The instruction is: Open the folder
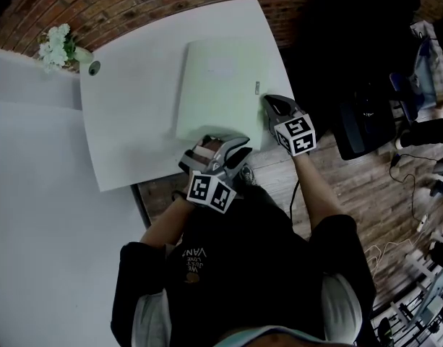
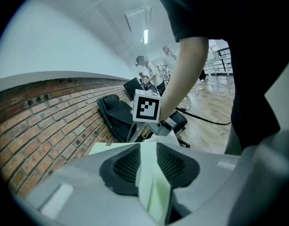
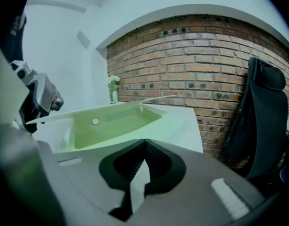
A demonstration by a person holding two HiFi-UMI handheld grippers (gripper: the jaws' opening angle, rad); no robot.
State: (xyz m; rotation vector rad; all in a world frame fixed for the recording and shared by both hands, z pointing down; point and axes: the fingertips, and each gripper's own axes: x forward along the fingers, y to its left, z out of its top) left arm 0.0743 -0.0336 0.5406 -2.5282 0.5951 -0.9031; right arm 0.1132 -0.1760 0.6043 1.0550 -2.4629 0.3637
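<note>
Folder: the pale green folder (image 1: pixel 221 85) lies flat on the white worktop (image 1: pixel 134 107), with its near edge right at the worktop's near edge, close to the person.
Left gripper: the left gripper (image 2: pixel 146 166) is at the folder's near edge, its jaws pinched on the thin top leaf (image 2: pixel 151 182).
Right gripper: the right gripper (image 3: pixel 143 166) is at the folder's right edge, its jaws closed on a pale sheet edge there.
Opening: seen from the right gripper, the folder gapes slightly, showing a green inside with a round snap stud (image 3: pixel 95 121).
Risk, slip: the left jaws hold only the leaf's rim, so it may slide out and drop shut.
Risk, crease: lifting from a single point could buckle the thin leaf.
Risk, drag: if the right grip fails, the whole folder may rise or slide off the worktop.
</note>
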